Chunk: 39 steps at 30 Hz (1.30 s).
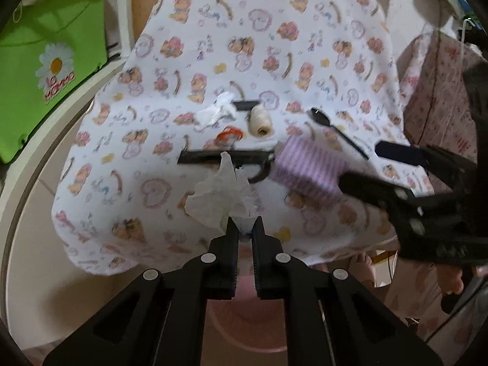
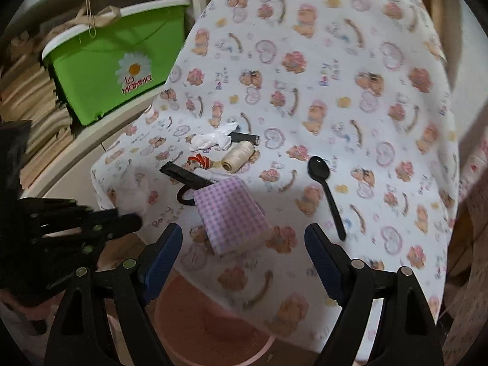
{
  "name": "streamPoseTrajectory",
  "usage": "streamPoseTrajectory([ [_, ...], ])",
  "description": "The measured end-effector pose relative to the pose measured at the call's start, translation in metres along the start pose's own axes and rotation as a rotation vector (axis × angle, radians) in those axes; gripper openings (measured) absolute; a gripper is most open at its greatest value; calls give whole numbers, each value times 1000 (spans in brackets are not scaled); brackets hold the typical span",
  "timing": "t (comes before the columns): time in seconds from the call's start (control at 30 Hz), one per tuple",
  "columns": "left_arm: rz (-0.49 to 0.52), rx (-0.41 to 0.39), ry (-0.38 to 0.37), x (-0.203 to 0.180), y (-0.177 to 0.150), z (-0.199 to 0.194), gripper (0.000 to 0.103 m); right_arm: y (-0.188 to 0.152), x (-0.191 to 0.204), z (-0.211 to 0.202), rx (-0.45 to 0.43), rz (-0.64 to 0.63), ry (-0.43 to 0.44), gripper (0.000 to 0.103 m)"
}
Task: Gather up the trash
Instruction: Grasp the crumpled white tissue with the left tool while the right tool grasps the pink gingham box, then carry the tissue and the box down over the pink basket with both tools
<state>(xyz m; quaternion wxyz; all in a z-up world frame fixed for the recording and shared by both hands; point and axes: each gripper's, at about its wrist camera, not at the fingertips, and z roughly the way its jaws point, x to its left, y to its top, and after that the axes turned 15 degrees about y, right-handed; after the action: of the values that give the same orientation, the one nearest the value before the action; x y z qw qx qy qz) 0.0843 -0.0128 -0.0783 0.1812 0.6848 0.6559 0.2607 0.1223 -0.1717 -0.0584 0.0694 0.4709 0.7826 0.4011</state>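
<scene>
The left gripper [image 1: 244,224] has its jaws clamped on a crumpled white tissue [image 1: 222,195], which sticks up from the fingertips above the near edge of the bench [image 2: 350,97]. The bench is draped in a white cloth printed with bears and hearts.

The right gripper [image 2: 244,241] has its jaws wide apart, with nothing between them. It hangs over the near edge of the bench, just short of a lilac checked pouch [image 2: 231,216].

Positions below are given relative to the lilac checked pouch:
- Black spoon [image 2: 324,192]: to the right, lying bowl-end away from the cameras, apart from the pouch.
- Cream thread spool [image 2: 238,155]: just behind, lying on its side.
- Second crumpled white tissue [image 2: 213,138]: behind and left, next to the spool and touching a short black strip [image 2: 244,137].
- Orange-red thread bundle [image 2: 199,161]: behind and left, near the spool.
- Black flat bar with a hooked end [image 2: 183,180]: at the left rear corner, its hook beside the pouch edge; contact cannot be told.
- Pink basin [image 2: 213,329]: below and in front, on the floor under the bench edge.
- Green tub with a daisy label [image 2: 116,61]: far left and behind, on a white shelf.

The left wrist view is motion-blurred around the right gripper and the pouch.
</scene>
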Motion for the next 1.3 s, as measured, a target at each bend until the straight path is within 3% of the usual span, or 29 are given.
streamPoseTrajectory([
  [0.13, -44, 32, -10, 10, -4, 1, 8, 7, -11, 22, 10, 37, 11, 84],
  [0.27, -51, 7, 53, 18, -5, -2, 8, 4, -13, 43, 53, 59, 32, 84],
  [0.47, -36, -37, 135, 21, -5, -6, 11, -3, 6, 60, 115, -30, 7, 84],
  [0.57, -56, -23, 100, 24, -5, -6, 11, -8, 11, 60, 116, -51, -46, 66],
  [0.77, -63, -51, 95, 23, -4, -15, 11, -8, 0, 40, 45, 30, -86, 58],
  [1.1, -21, -97, 32, 11, -14, -37, 10, -5, -12, -19, -113, 125, -122, 55],
  [1.3, -36, 30, -92, 6, -25, -30, 10, -16, 14, -67, -171, 108, -42, 55],
])
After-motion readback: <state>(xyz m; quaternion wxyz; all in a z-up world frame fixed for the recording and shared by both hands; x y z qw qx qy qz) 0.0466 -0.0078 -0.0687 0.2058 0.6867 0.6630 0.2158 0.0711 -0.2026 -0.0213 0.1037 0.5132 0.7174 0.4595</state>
